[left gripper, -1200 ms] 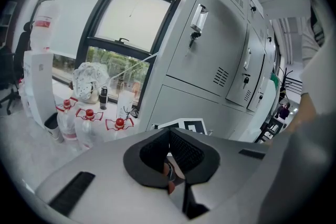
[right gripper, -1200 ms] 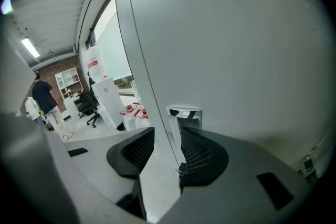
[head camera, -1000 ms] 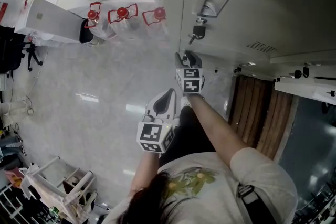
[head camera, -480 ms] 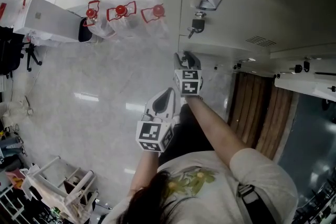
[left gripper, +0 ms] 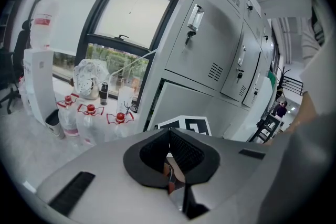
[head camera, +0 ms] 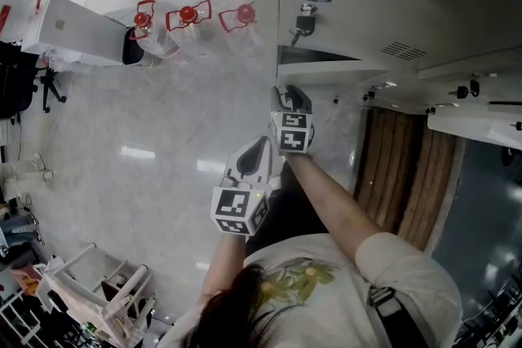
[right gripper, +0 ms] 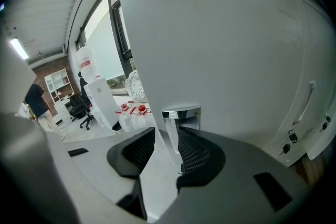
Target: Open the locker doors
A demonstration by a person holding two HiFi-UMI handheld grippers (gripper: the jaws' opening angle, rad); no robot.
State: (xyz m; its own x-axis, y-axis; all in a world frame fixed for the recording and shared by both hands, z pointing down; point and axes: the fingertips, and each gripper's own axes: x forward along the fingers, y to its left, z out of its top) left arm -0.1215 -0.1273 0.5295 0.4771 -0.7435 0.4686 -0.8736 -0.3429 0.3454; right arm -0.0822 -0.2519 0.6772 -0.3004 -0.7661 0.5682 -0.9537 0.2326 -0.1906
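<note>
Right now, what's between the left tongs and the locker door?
The right tongs, clamped on that door's chrome handle. Their marker cube shows just ahead of the left tongs in the left gripper view.

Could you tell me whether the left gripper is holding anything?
No, the left gripper has its jaws closed together with nothing between them.
</note>
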